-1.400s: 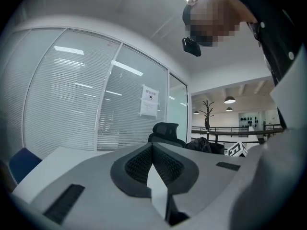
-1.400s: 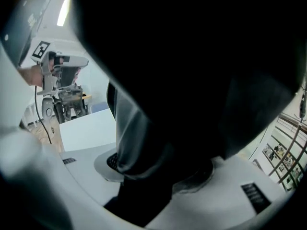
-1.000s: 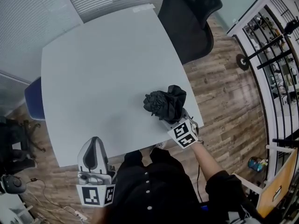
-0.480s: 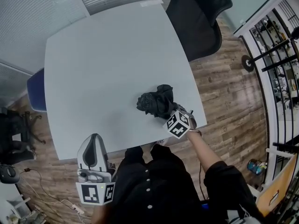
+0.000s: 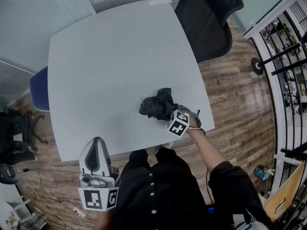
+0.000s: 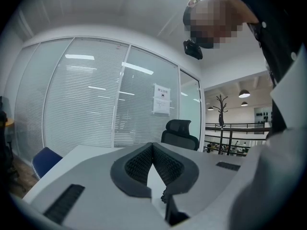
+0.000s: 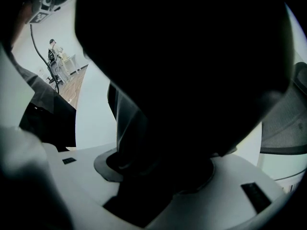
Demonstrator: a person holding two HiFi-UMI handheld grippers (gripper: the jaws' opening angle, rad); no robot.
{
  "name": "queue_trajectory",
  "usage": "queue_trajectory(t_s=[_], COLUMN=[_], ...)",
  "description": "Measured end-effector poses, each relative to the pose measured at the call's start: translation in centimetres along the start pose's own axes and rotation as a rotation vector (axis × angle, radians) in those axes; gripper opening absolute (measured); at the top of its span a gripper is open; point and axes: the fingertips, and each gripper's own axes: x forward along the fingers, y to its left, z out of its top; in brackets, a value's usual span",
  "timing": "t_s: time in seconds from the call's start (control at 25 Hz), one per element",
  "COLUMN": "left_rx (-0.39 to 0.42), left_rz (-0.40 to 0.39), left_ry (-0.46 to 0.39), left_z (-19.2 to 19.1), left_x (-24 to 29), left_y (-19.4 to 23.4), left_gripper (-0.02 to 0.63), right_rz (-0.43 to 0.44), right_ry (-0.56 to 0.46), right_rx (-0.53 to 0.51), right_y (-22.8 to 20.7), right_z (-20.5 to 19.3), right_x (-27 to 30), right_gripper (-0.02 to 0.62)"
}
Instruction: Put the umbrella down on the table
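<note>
A folded black umbrella [image 5: 156, 107], bunched and crumpled, sits low over the pale grey table [image 5: 110, 56], close to the table's near edge and toward its right corner; whether it touches the tabletop is unclear. The right gripper [image 5: 170, 115] pinches the umbrella between its jaws. The left gripper [image 5: 97, 146] hangs off the table's near edge, jaws pressed together, empty.

Left gripper [image 5: 98, 145] low beside torso, pointing roughly level, jaws pressed together, nothing between. Right gripper [image 5: 169, 115] tilted steeply down at end of outstretched right forearm [image 5: 204, 147] (bare below dark sleeve), jaws clamped on black umbrella [image 5: 156, 107].
</note>
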Motion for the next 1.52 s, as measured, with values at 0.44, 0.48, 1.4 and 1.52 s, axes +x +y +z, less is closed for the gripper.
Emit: queue_trajectory(t_s=[0.44, 0.48, 1.4, 1.52], left_rx=[-0.018, -0.02, -0.022, -0.019], left_rz=[0.031, 0.03, -0.008, -0.026], left_ry=[0.008, 0.008, -0.014, -0.026], left_z=[-0.4, -0.5, 0.4, 0.7], left_x=[-0.5, -0.5, 1.5, 2.0], left_y=[0.9, 0.8, 0.6, 0.4], left_gripper=[0.014, 0.014, 0.014, 0.014], right_rz=[0.07, 0.083, 0.153, 0.131], right_ry=[0.061, 0.062, 0.032, 0.023], right_rx=[-0.029, -0.014, 0.026, 0.033], right_y=[0.8, 0.8, 1.3, 0.9], right_z=[-0.5, -0.5, 0.2, 0.2], right_x=[1.5, 1.6, 1.0, 0.5], right_gripper=[0.255, 0.255, 0.36, 0.36])
